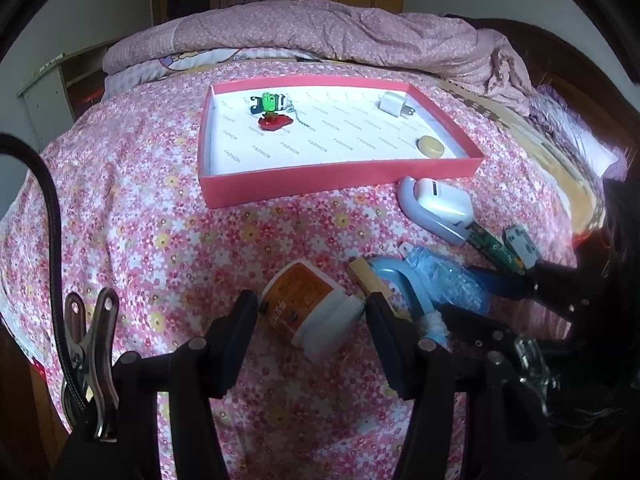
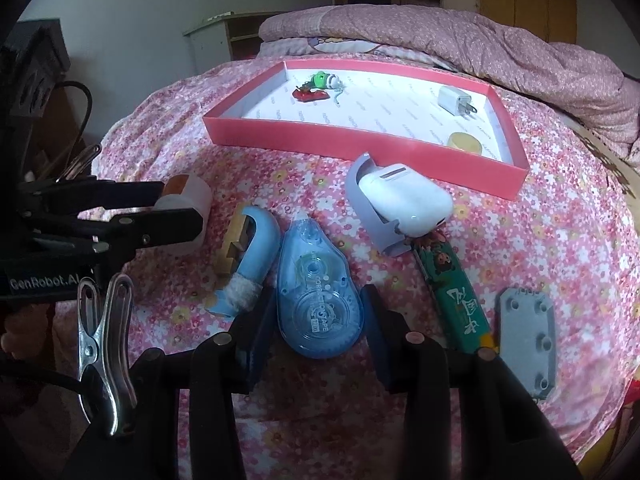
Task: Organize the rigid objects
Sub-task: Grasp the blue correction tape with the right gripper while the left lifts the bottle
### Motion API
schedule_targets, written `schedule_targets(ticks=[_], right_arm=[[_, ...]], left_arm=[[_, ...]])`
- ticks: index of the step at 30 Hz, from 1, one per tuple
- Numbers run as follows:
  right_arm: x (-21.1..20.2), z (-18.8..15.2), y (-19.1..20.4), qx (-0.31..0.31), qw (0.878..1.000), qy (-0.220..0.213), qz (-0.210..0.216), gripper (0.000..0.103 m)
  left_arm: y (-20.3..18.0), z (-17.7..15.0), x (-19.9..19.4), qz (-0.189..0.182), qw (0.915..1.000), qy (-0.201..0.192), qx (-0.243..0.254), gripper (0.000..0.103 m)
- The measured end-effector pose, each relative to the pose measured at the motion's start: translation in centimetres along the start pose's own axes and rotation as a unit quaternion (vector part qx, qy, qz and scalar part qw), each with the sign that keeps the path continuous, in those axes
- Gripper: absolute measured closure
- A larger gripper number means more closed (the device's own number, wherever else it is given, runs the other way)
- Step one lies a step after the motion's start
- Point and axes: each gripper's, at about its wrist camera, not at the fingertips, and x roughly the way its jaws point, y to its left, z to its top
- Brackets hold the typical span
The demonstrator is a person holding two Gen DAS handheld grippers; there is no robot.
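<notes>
The bed (image 1: 132, 216), with a pink flowered cover, carries everything. Ahead of both tongs, further up the bed, lies the red box (image 1: 340, 178), and inside it are a white charger (image 1: 394, 105), a yellow disc (image 1: 430, 146) and a small green and red toy (image 1: 270, 114).

The left tongs (image 1: 312, 310) grip a small orange and white jar (image 1: 308, 306); the pads press on its two sides. Just right of them lies a blue hook-shaped tool (image 2: 256, 256).

The right tongs (image 2: 318, 320) stand around the blue correction tape (image 2: 318, 300) with both pads at its sides, so they appear closed on it. Ahead of them and a little right lies a white case in a grey holder (image 2: 400, 208), touching a green stick (image 2: 452, 288). A grey plate (image 2: 526, 336) lies just right of the right tongs.
</notes>
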Motion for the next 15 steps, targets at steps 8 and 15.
schedule_targets(ticks=[8, 15], right_arm=[[0.04, 0.08, 0.04, 0.002, 1.0, -0.002, 0.0, 0.06], [-0.03, 0.18, -0.39, 0.019, 1.0, -0.002, 0.009, 0.06]], left_arm=[[0.18, -0.35, 0.03, -0.001, 1.0, -0.004, 0.0, 0.044], [0.22, -0.47, -0.25, -0.006, 1.0, -0.001, -0.005, 0.044]])
